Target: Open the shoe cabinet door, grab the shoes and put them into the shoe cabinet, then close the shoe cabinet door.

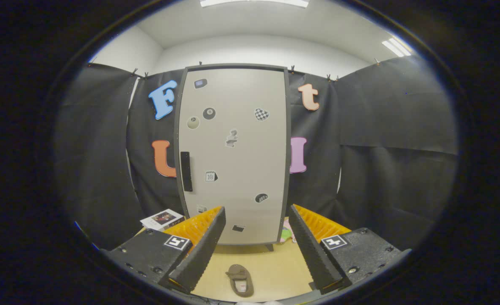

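A tall beige shoe cabinet (237,169) with a dark frame stands upright on the wooden table, straight beyond my fingers. Its door is closed and carries several stickers. A black vertical handle (186,171) sits on the door's left side. One dark shoe (240,279) lies flat on the table, low between my two fingers and nearer than the cabinet. My gripper (256,250) is open, its fingers spread wide with nothing between them, well short of the door.
A white booklet (162,219) lies on the table left of the cabinet, behind my left finger. A small pink and green item (287,235) sits at the cabinet's right foot. Black cloth walls surround the wooden table (271,262).
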A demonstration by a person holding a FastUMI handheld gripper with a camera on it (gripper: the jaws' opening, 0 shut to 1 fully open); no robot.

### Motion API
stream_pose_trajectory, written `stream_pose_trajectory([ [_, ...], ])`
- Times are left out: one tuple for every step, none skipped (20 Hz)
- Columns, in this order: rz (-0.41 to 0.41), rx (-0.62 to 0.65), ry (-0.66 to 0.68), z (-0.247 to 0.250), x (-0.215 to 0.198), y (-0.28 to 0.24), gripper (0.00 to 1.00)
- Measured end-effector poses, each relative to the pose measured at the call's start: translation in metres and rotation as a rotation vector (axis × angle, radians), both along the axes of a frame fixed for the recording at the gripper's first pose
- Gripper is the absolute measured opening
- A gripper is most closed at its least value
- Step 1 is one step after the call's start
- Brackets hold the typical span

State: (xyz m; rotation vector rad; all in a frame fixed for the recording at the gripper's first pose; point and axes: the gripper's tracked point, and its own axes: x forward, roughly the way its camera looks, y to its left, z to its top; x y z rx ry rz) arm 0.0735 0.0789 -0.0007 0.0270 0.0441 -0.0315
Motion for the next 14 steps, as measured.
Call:
stream_pose_trajectory([
  [0.02, 0.007, -0.003, 0.003, 0.013, 0.014, 0.98],
  [0.04, 0.014, -0.004, 0.003, 0.027, 0.027, 0.98],
  [0.06, 0.021, -0.004, 0.004, 0.041, 0.041, 0.98],
  [0.082, 0.026, 0.004, 0.003, 0.054, 0.055, 0.98],
  [0.107, 0.035, 0.011, 0.003, 0.067, 0.07, 0.98],
  [0.13, 0.04, 0.009, 0.004, 0.082, 0.085, 0.98],
  [0.152, 0.039, 0.009, 0.005, 0.095, 0.099, 0.98],
  [0.172, 0.034, 0.011, 0.004, 0.107, 0.11, 0.98],
  [0.192, 0.031, 0.011, 0.006, 0.12, 0.122, 0.98],
  [0.215, 0.03, 0.015, 0.005, 0.133, 0.133, 0.98],
  [0.232, 0.035, 0.015, 0.007, 0.147, 0.143, 0.98],
  [0.242, 0.037, 0.022, 0.007, 0.159, 0.15, 0.98],
  [0.25, 0.043, 0.024, 0.008, 0.173, 0.157, 0.98],
  [0.257, 0.051, 0.029, 0.009, 0.187, 0.163, 0.98],
])
